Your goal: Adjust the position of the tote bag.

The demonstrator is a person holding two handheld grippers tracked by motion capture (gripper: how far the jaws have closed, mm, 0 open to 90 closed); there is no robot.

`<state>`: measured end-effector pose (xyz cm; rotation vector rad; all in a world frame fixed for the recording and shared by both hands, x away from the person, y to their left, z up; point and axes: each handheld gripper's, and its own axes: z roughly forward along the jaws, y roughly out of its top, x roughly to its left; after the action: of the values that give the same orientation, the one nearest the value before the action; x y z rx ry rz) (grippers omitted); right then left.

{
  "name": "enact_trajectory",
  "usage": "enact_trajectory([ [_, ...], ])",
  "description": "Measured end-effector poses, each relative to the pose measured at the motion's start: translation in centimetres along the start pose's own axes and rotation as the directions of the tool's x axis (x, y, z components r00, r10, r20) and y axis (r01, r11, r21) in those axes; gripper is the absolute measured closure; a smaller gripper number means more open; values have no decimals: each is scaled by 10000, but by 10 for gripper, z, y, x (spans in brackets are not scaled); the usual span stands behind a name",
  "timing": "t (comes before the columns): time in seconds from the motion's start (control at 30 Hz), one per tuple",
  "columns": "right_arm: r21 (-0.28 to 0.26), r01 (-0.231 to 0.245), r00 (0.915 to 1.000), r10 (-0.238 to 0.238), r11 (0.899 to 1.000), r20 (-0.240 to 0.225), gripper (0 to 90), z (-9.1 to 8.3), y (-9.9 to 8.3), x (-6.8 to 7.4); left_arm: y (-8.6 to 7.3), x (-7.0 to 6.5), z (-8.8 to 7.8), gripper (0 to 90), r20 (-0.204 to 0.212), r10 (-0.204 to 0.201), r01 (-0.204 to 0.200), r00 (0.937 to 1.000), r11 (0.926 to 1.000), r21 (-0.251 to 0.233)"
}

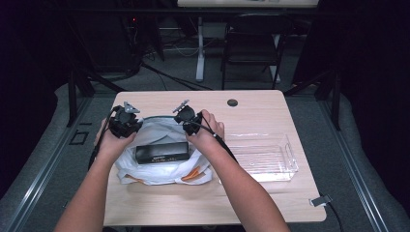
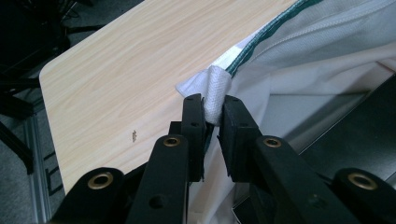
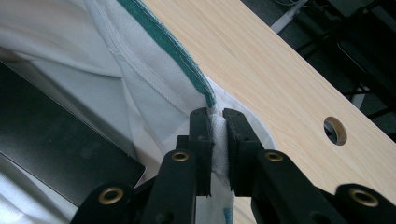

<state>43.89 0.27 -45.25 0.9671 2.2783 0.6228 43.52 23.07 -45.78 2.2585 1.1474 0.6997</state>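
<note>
High view shows a white woven-fabric bag with a green-trimmed mouth (image 1: 162, 145) lying on the pale wood-grain worktop (image 1: 251, 198), its mouth turned to the far side. A flat black rectangular box (image 1: 161, 152) rests on or within the bag's open folds; which of the two is hard to tell. The box's long axis runs left to right, roughly parallel to the line between the two grippers.

The left gripper (image 1: 124, 122) sits at the far left corner of the mouth, the right gripper (image 1: 188, 118) at the far right corner, so the green rim spans between them and the box lies just on the person's side of that rim. Both hands are about equally near to the box. In the left gripper view, the black fingers (image 2: 194, 126) are closed on a folded tab of the white fabric beside the green edging (image 2: 247, 51). In the right gripper view, the fingers (image 3: 201, 140) likewise clamp a strip of white fabric just below the end of the green trim (image 3: 187, 65), with the box's dark face (image 3: 56, 149) off to the side.

Both forearms come in from the near edge and converge slightly, wrists bent so the grippers point forward and down at the rim. A clear plastic rectangular tray (image 1: 263, 157) lies to the right of the bag, just beside the right forearm. The likely next move depends on holding the two corners apart and raised, so the mouth stays wide around the box.
</note>
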Motion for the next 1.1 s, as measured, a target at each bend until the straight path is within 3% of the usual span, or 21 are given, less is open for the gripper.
enact_trajectory([
  [0.47, 242, 242, 9994, -248, 9994, 256, 825, 10, -1, 0, 1, 0, 11, 812, 144, -131, 128, 9998, 9998, 153],
  [1.1, 340, 40, 9993, -53, 9994, 369, 825, 25, -2, -2, -1, -2, 20, 812, 207, -278, 273, 9994, 9994, 225],
])
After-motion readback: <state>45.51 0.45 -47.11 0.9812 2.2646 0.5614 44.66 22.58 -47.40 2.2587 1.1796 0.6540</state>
